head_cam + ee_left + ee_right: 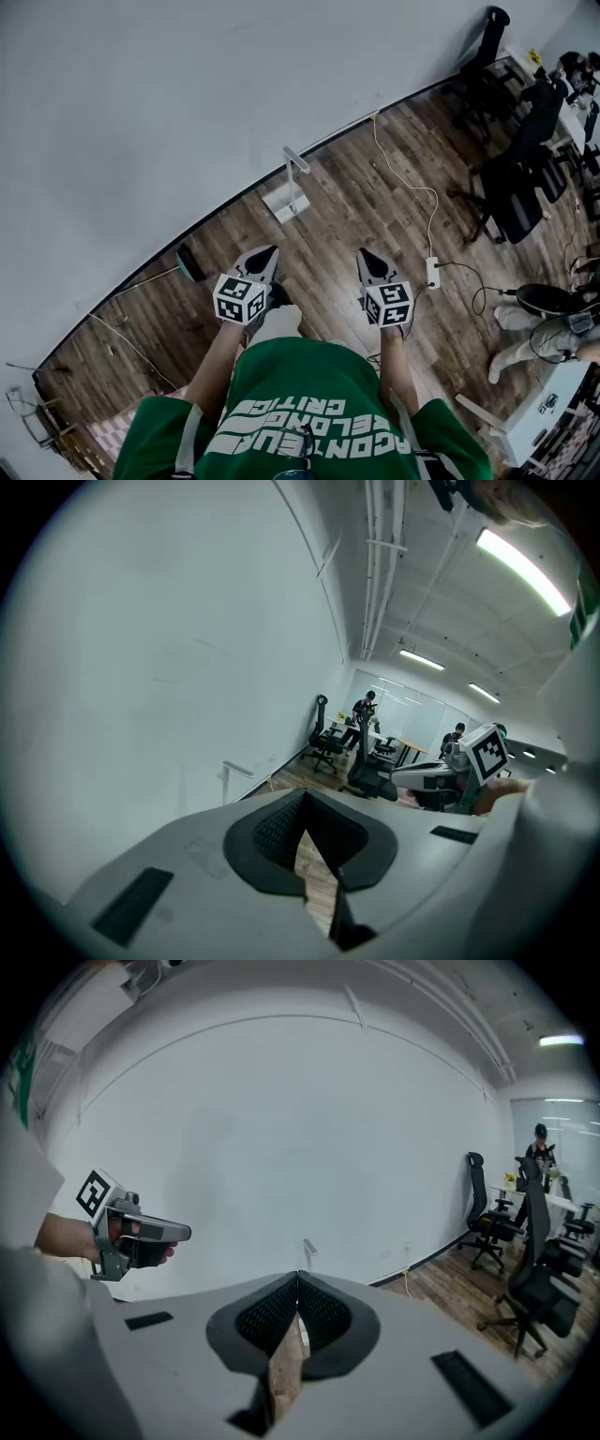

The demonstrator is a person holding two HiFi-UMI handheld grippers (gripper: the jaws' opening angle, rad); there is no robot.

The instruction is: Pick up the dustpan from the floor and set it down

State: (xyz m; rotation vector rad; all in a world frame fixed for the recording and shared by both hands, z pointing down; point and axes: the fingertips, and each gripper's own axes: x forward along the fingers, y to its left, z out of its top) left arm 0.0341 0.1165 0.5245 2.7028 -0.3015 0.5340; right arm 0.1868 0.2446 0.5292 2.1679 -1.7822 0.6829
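The white dustpan [286,200] stands on the wood floor against the white wall, its long handle [296,159] upright. It lies ahead of both grippers, a little way off. My left gripper [265,253] and right gripper [366,255] are held side by side at waist height, both pointing toward it. Each is shut with nothing between its jaws. In the left gripper view the dustpan handle [234,771] shows just left of the shut tips [302,794]. In the right gripper view the handle [307,1247] pokes up right above the shut tips [298,1276].
A dark broom head [188,265] leans at the wall to the left. A white power strip [432,272] and its cable lie on the floor to the right. Black office chairs [506,187] and seated people are at the far right.
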